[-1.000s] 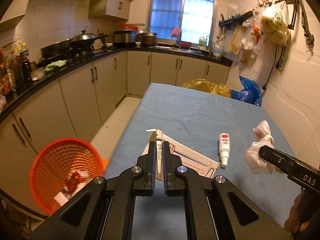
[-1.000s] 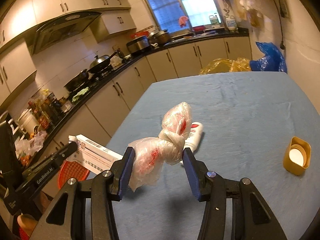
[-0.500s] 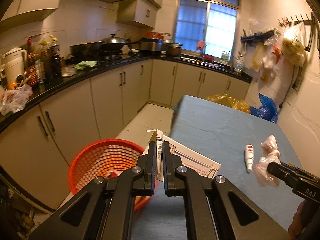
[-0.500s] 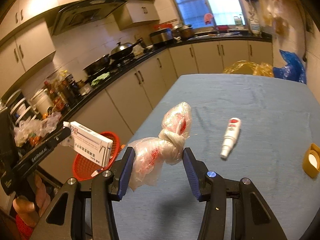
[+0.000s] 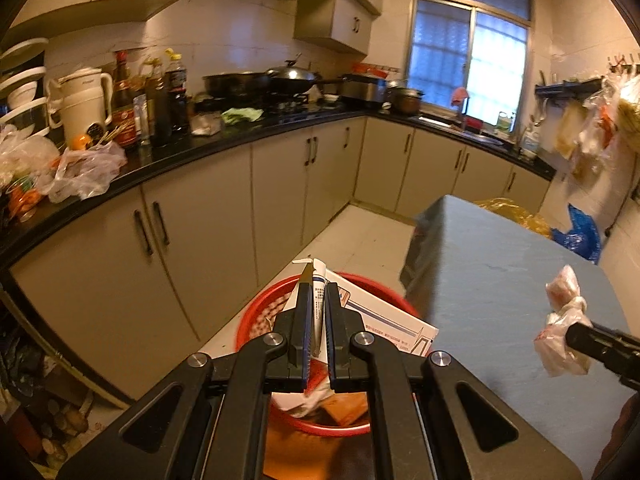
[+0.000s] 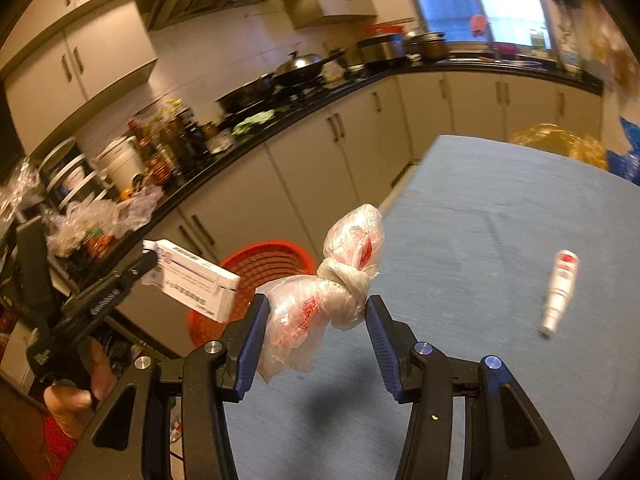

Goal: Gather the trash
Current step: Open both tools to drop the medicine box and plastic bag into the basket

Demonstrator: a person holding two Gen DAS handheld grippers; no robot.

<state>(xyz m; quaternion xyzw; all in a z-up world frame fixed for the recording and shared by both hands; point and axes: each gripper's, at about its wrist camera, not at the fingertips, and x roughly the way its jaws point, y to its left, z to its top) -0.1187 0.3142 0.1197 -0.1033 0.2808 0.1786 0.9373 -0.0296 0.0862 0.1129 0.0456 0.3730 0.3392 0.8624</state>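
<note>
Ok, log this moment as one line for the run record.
left hand-held gripper: shut on white box, above orange basket | right hand-held gripper: holding knotted plastic bag | white bottle: lying on table

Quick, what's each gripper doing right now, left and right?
Left gripper: shut on the white carton.
Right gripper: shut on the knotted plastic bag.
</note>
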